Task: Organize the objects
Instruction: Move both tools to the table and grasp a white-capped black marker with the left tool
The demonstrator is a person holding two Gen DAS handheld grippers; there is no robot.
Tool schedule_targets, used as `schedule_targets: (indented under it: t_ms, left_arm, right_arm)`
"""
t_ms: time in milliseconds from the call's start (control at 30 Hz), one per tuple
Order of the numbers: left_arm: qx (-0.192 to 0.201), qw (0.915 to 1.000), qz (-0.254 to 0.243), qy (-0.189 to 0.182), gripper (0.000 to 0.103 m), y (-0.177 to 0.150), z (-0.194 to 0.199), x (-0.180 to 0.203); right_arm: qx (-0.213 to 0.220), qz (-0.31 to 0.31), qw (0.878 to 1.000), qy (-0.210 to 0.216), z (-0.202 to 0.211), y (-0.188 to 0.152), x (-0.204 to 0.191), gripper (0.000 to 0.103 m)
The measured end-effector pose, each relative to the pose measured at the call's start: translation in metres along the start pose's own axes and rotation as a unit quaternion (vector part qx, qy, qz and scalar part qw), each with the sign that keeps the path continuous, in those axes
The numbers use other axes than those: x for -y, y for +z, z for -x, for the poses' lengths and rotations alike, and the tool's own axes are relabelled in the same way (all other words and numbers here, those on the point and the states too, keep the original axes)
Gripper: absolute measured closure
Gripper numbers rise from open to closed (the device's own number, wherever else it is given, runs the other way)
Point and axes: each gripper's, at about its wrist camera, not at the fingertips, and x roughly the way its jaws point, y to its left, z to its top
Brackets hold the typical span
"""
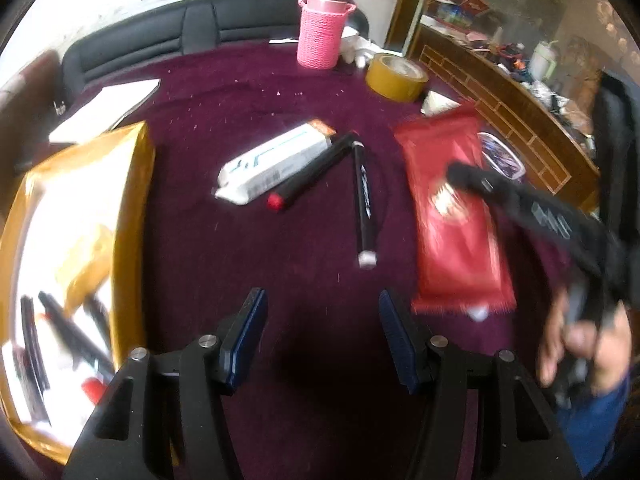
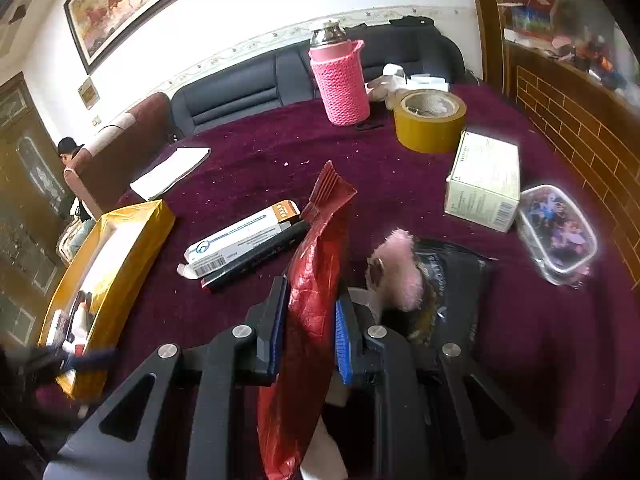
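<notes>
Your right claw (image 2: 308, 320) is clamped on the red packet (image 2: 316, 280), lifted at centre frame. Your left claw (image 1: 322, 336) stands apart and empty, low in its view. The yellow box (image 1: 132, 200) at left already holds a few markers. Two markers (image 1: 364, 204) and a white carton (image 1: 276, 164) remain on the desk (image 1: 248, 92).

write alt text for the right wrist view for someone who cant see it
The right gripper is clamped on a red foil packet held edge-on above a maroon tablecloth. Beyond lie a long white box, a yellow open box at left, a tape roll and a pink-sleeved flask.
</notes>
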Motion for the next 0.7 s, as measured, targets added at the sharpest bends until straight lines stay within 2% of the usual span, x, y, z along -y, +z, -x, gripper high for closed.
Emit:
schedule_targets:
  t_ms: [67, 333, 400, 467, 533, 700]
  left_arm:
    - [-0.004, 1.0000, 0.000, -0.005, 0.051, 0.015, -0.016, 0.006]
    - [-0.028, 0.9987, -0.029, 0.030, 0.054, 0.057, -0.080, 0.038]
    - [-0.032, 0.9969, -0.038, 0.061, 0.068, 0.061, -0.094, 0.042]
    - [-0.023, 0.9949, -0.053, 0.083, 0.088, 0.062, -0.100, 0.047]
    - [-0.018, 0.9938, -0.065, 0.089, 0.091, 0.057, -0.099, 0.051]
    - [-0.012, 0.9927, -0.073, 0.096, 0.091, 0.030, -0.082, 0.042]
  right_arm:
    - [-0.002, -0.005, 1.000, -0.003, 0.000, -0.004, 0.005, 0.085]
    - [-0.018, -0.039, 0.999, 0.005, -0.010, -0.006, 0.022, 0.084]
    - [-0.025, -0.041, 0.999, 0.004, -0.014, -0.007, 0.022, 0.084]
    - [-0.032, -0.047, 0.998, 0.006, -0.017, -0.008, 0.024, 0.084]
    - [-0.035, -0.044, 0.998, 0.008, -0.019, -0.009, 0.024, 0.084]
    - [-0.041, -0.021, 0.999, 0.018, -0.022, -0.012, 0.014, 0.083]
